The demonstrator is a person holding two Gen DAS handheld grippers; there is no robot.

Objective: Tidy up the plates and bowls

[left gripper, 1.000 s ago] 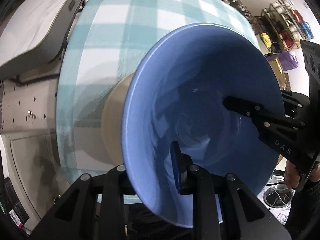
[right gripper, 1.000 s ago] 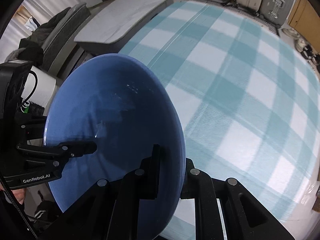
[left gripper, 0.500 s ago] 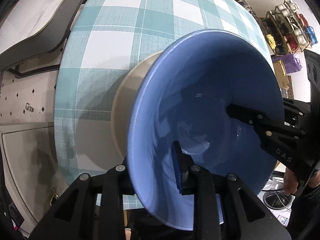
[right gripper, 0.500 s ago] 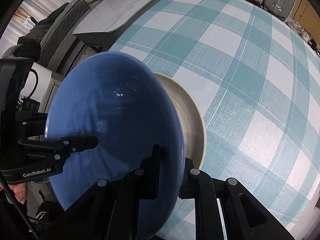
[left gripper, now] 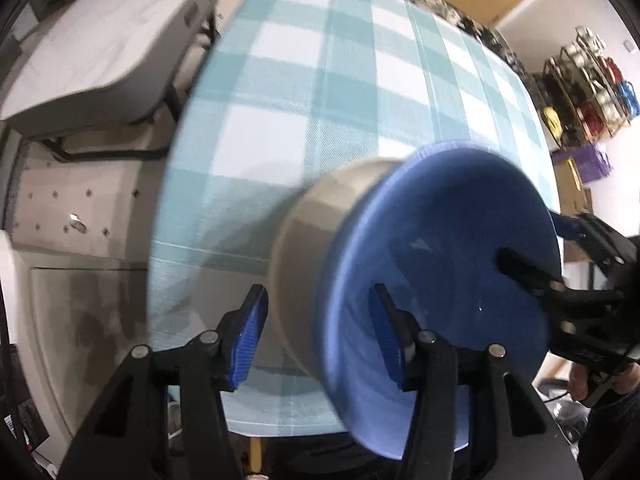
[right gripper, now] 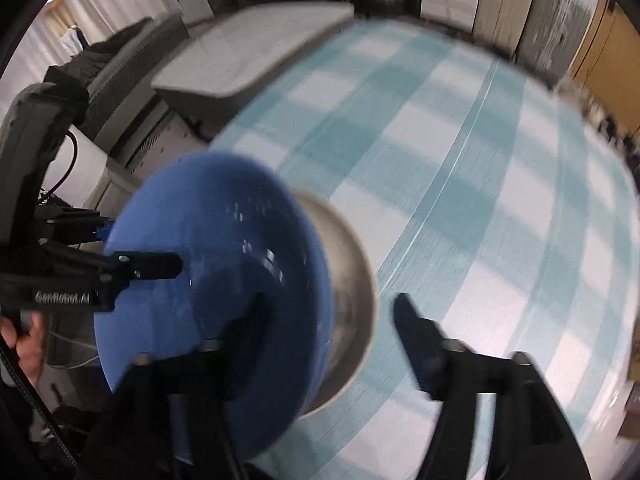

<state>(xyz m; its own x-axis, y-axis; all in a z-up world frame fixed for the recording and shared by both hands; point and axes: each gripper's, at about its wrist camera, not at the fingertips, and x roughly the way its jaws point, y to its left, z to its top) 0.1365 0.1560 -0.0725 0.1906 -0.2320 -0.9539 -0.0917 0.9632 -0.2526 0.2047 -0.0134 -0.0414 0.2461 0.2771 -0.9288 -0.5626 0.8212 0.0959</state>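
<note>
A blue bowl (left gripper: 448,280) sits nested in a beige bowl (left gripper: 316,232) on the teal-checked table (left gripper: 320,80), near its front edge. My left gripper (left gripper: 318,336) is opening; its blue pads straddle the near rims of both bowls without pressing on them. In the right wrist view the blue bowl (right gripper: 216,248) rests in the beige bowl (right gripper: 356,280). My right gripper (right gripper: 332,336) is also opening, one finger inside the blue bowl and the other outside the beige rim. Each gripper shows in the other's view, the right (left gripper: 532,240) and the left (right gripper: 140,246) at opposite rims.
A white padded bench (left gripper: 100,48) stands beyond the table's left edge. A shelf with coloured items (left gripper: 592,80) hangs on the right wall. Cabinets (right gripper: 500,0) line the back. A person's hand (right gripper: 24,340) holds the left gripper. The checked cloth (right gripper: 460,160) stretches away behind the bowls.
The blue bowl came down into the beige bowl. Both grippers, shut on its rim before, have spread their jaws and let go. The view is blurred by motion.
</note>
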